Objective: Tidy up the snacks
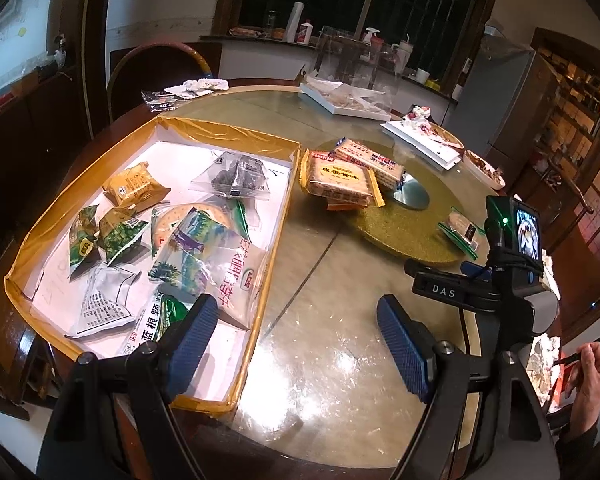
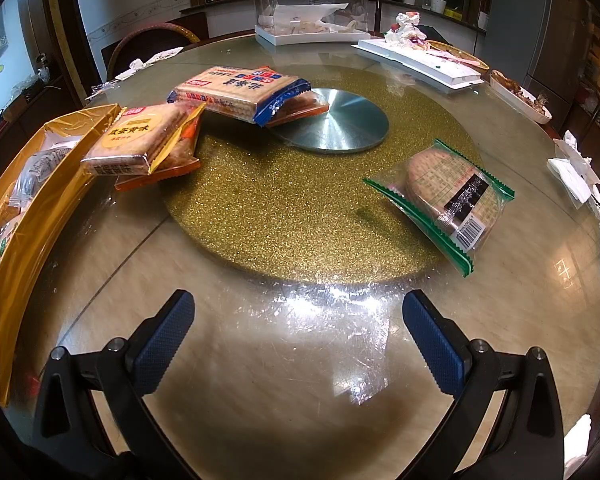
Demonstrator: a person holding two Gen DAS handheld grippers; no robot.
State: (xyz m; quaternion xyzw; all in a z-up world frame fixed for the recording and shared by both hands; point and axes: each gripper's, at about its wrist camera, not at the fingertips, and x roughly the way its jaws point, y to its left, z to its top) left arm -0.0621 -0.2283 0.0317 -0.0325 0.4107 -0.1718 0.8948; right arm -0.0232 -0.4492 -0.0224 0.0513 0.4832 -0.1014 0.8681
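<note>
Nearest the lens, the right hand-held gripper (image 2: 296, 344) hangs over bare glass at the near edge of the tabletop (image 2: 300, 360), blue pads spread wide, nothing between them. The left hand-held gripper (image 1: 296, 344) is just as wide and empty, one pad over the near corner of the yellow-rimmed tray (image 1: 260, 308), the other over the glass beside it. My read: both are parked low and open, ready for the next pickup.

Three packs are not yet in the tray. The green-edged round-cracker pack (image 2: 446, 196) lies at the right rim of the glittery gold turntable (image 2: 300, 216), clear film, barcode facing us, well apart from the others. It looks the likeliest target for the right side. Over at the left edge, the orange-wrapped cracker pack (image 2: 148, 144) sits on a second orange pack, just beside the tray wall. Behind it, the blue-ended cracker pack (image 2: 244, 92) leans onto another pack, its end over the steel hub (image 2: 336, 124).

Inside the tray, small sachets and bags (image 1: 140, 232) lie loose and overlapping: green triangles, a yellow pouch, a big clear bag with red lettering. Dropped in rather than lined up, I'd judge.

At the far edge of the tabletop, white boxes and crumpled paper.
</note>
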